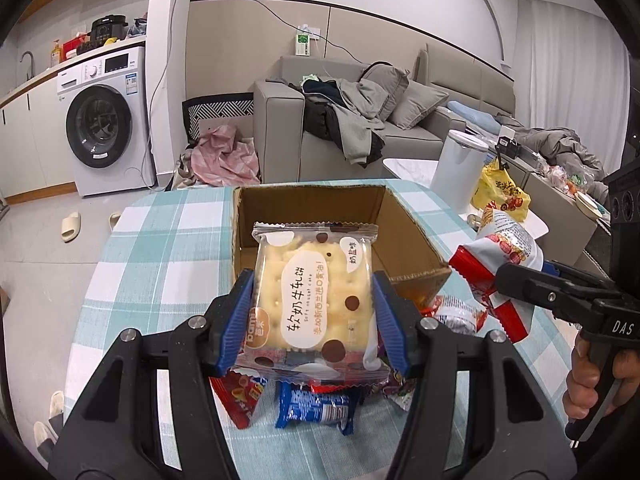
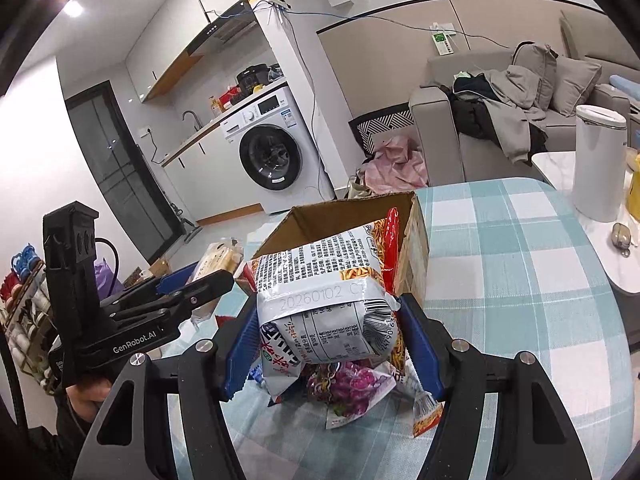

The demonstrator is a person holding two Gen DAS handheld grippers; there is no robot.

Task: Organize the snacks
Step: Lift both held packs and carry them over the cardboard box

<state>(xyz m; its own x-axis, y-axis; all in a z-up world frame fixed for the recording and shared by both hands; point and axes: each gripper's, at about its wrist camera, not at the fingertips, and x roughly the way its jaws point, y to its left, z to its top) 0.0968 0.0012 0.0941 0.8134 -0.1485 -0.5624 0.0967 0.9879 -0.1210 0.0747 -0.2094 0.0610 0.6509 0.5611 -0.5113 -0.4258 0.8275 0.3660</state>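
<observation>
A: Snacks: we've got one in each gripper. Left gripper (image 1: 314, 312) is clamped on the nougat cracker pack (image 1: 316, 300), blue pads (image 1: 240, 320) pressing both side edges, pack face up and roughly level between the fingers.

B: Where's the box relative to that?

A: Cardboard box (image 1: 404, 236) is straight ahead of the left fingers, open top. The pack's far edge overlaps the box's near wall in our view; we can't tell if it's over the opening or short of it.

B: Right side?

A: Right gripper (image 2: 330, 332) is closed on the red-and-white noodle snack bag (image 2: 328, 300), squeezed at its lower half, upper half bulging forward of the fingertips. From the left wrist view the same bag (image 1: 496, 264) sits at our right, just beside the box's right corner. From the right wrist view the box (image 2: 418, 256) is directly ahead, behind the bag.

B: What's left on the table?

A: Under the left fingers: a blue wrapped snack (image 1: 314, 408), a red packet (image 1: 238, 400) to its left, and more small wrappers (image 1: 456, 314) to the right near the box corner. Under the right fingers: a purple grape-print packet (image 2: 348, 392) and an orange-printed packet (image 2: 426, 416). All on the teal plaid tablecloth (image 1: 160, 248).

B: Anything else close?

A: White cylindrical bin (image 2: 598, 160) ahead and right of the right gripper, well apart from the box.
</observation>
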